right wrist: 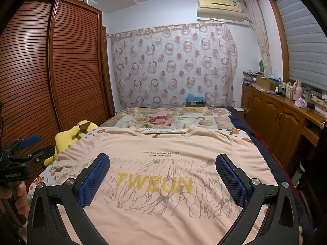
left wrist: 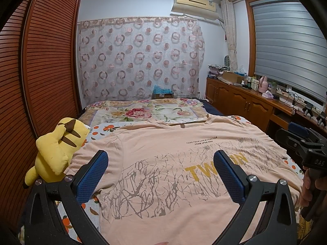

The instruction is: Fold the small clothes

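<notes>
A peach T-shirt (left wrist: 163, 149) (right wrist: 163, 159) with yellow "TWEUN" lettering and a grey branch print lies flat, front up, on the bed, collar at the far end. My left gripper (left wrist: 161, 159) hovers open above the shirt's lower left part, its blue-padded fingers wide apart with nothing between them. Over the lower middle of the shirt my right gripper (right wrist: 162, 163) also stands open and holds nothing. The right gripper (left wrist: 302, 140) shows at the right edge of the left wrist view, and the left gripper (right wrist: 24, 145) at the left edge of the right wrist view.
A yellow plush toy (left wrist: 57, 151) (right wrist: 71, 134) lies at the bed's left edge beside the slatted wooden wardrobe (left wrist: 40, 61). A floral quilt (left wrist: 147, 110) covers the far bed. Wooden cabinets (right wrist: 282, 120) with clutter run along the right under the window.
</notes>
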{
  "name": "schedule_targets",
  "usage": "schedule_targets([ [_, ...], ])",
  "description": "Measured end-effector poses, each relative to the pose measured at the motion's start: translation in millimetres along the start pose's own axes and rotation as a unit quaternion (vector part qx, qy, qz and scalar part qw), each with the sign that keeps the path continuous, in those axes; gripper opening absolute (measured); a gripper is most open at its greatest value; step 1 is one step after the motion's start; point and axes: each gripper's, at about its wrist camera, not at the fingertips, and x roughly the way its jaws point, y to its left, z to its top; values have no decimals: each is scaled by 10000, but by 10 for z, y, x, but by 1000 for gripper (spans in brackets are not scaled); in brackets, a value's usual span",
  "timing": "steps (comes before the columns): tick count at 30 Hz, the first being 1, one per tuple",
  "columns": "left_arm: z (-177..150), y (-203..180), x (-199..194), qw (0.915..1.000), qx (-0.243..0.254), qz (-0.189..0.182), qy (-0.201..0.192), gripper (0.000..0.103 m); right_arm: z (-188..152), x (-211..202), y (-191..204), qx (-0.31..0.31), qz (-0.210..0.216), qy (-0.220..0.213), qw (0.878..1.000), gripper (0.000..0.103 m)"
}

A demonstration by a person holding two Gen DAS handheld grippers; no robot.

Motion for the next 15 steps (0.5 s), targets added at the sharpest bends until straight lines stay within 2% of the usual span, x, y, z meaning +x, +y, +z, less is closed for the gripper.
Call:
schedule_targets([
  [15,1,-10,-8,10000,14,8,-6,103,-2,-7,1,-6,13,6,10000,103],
])
